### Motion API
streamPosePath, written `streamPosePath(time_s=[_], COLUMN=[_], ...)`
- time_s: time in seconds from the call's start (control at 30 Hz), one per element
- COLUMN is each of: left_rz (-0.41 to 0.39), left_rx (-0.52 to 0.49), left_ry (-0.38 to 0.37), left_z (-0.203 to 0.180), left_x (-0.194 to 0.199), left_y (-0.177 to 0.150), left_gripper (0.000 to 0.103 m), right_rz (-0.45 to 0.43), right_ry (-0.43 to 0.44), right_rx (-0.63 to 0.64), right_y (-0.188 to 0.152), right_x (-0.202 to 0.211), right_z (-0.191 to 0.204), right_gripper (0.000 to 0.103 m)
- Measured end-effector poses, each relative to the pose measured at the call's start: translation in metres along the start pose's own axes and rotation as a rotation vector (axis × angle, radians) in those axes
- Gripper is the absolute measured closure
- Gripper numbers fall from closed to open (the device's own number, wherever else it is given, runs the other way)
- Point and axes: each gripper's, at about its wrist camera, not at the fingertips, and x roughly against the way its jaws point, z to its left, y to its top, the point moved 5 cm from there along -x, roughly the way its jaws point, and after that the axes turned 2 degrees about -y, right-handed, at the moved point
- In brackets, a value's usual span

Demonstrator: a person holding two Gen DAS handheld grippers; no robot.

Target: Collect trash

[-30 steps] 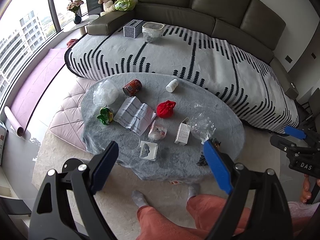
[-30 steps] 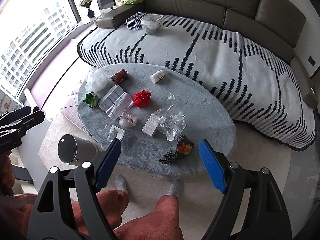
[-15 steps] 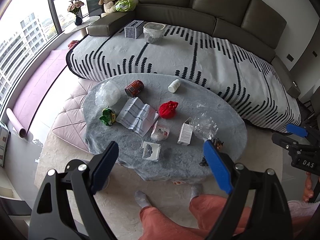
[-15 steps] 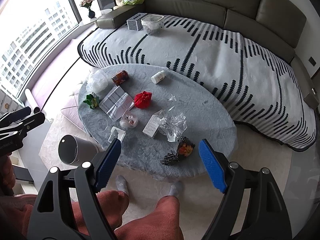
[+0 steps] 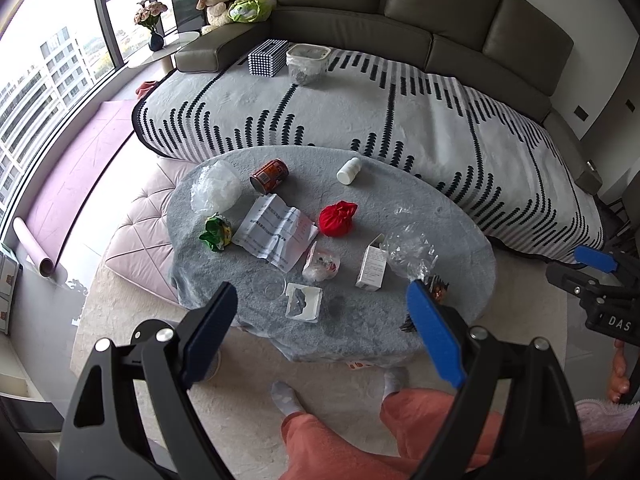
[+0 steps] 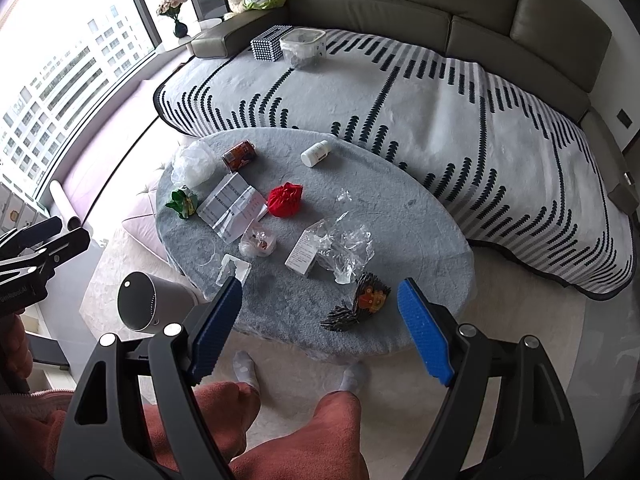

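Nothing looks collected yet: both claws hang above the near edge of the counter (image 6: 420,216), the left claw (image 5: 320,332) spread wide with nothing in it and the right claw (image 6: 320,320) likewise spread and holding nothing. A bin (image 6: 138,306) lies on its side on the floor just off the counter's near left edge, and its dark mouth shows nothing inside as far as can be told. All the trash sits on the counter. Nearest the front edge lie a dark wrapper (image 6: 360,306) and a white tray (image 5: 304,302). Behind them come a clear cup (image 5: 269,285), a small bag (image 5: 321,266), a box (image 5: 373,269) and crumpled film (image 6: 344,246). Mid-counter lie a paper sheet (image 5: 276,230), a red wad (image 5: 338,218) and a green wrapper (image 5: 216,232). Toward the far edge rest a clear bag (image 5: 216,192), a can (image 5: 269,176) and a white bottle (image 5: 349,171). By this judgement every piece is left to pick up.
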Motion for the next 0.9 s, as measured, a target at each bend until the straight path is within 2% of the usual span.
streamPosePath(time_s=[0.9], left_rz=[0.003], left_rx=[-0.002], left_ry=[0.005], left_z=[-0.0006], left_x=[-0.0001], left_y=[-0.0002], left_gripper=[0.017], right_rz=[0.003], right_ry=[0.002], right_rx=[0.000], right_y=[-0.0001], right_x=[-0.0001], right_z=[-0.0015], right_gripper=[0.026])
